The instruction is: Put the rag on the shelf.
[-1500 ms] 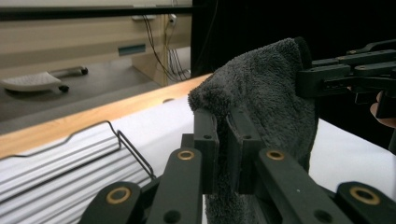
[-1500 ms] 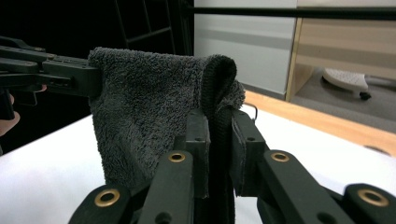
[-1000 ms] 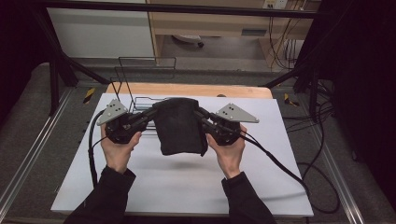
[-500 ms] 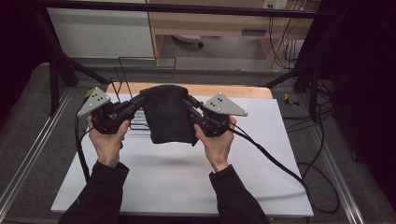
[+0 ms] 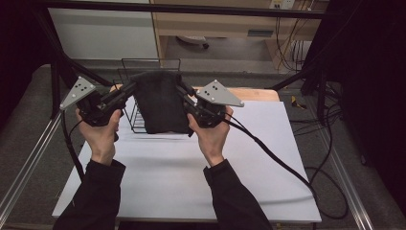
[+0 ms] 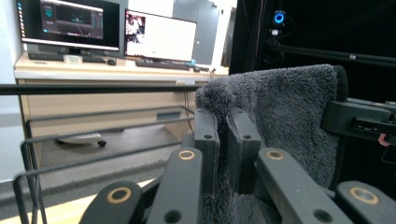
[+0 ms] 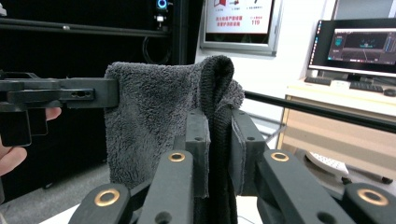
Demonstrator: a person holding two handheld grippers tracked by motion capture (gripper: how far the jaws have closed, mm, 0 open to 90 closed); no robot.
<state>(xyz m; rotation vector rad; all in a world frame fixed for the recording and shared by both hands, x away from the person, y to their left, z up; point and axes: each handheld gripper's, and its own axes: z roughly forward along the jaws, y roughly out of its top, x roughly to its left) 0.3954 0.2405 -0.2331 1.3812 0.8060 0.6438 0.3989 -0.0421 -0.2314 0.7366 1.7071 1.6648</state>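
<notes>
A folded dark grey fleecy towel [image 5: 162, 103] hangs in the air above the white table, held at its two top corners. My left gripper [image 5: 128, 88] is shut on its left top corner; in the left gripper view the towel [image 6: 289, 121] is pinched between the two black pads [image 6: 206, 140]. My right gripper [image 5: 183, 92] is shut on the right top corner, and in the right gripper view the towel [image 7: 154, 121] runs down between its pads [image 7: 243, 149]. The towel hangs in front of a black wire basket [image 5: 139, 79].
The wire basket stands at the back of the white table sheet [image 5: 191, 167], near a wooden board [image 5: 258, 93]. Black frame bars [image 5: 62, 62] rise at both sides. Cables [image 5: 287, 163] trail off to the right. Monitors [image 6: 112, 30] stand on a desk beyond.
Both hands have risen and moved away from the person, lifting the towel off the table until it hangs free in front of the wire basket.
</notes>
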